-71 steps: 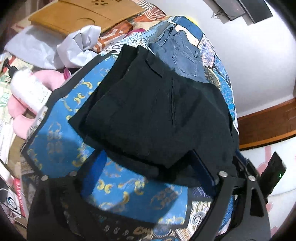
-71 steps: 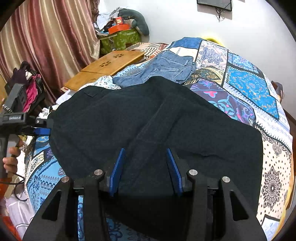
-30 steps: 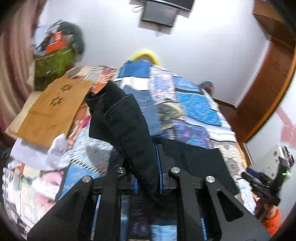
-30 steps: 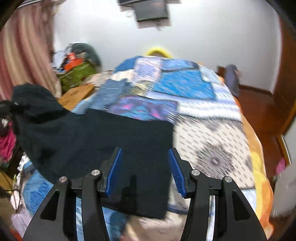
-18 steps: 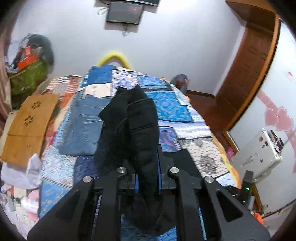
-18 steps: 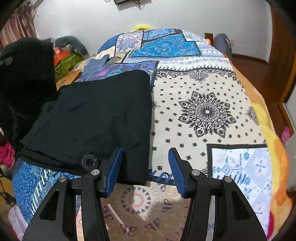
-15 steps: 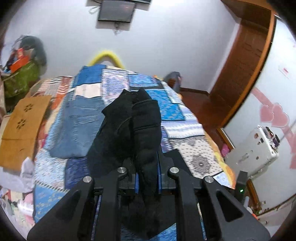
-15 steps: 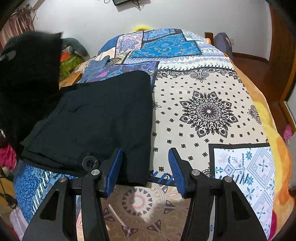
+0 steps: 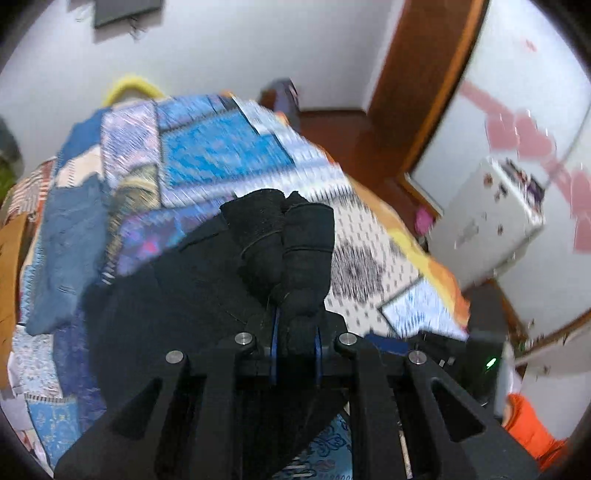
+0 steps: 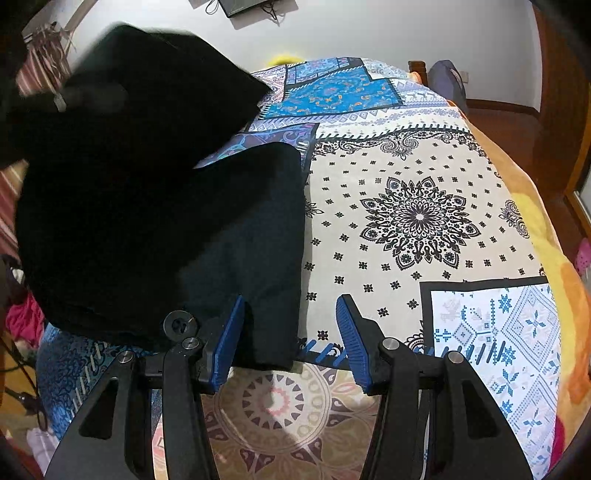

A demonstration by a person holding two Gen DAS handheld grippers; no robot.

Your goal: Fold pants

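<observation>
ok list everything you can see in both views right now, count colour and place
black fabric pants: one, black, lying on the bed, one end lifted and pinched in the left gripper
blue denim jeans: one pair, blue, flat on the bed's far left
patchwork patterned bedspread: one, blue, white, purple and orange, covering the bed
wall-mounted screen: one, dark, on the white wall beyond the bed
brown wooden door frame: one, brown, right of the bed
white box-like appliance: one, white, blurred, beside the bed's right side
orange sleeve: one, orange, low right in the left wrist view
left gripper: one, black with blue pads, shut on the pants
right gripper: one, black with blue pads, jaws apart over the pants' near corner
</observation>
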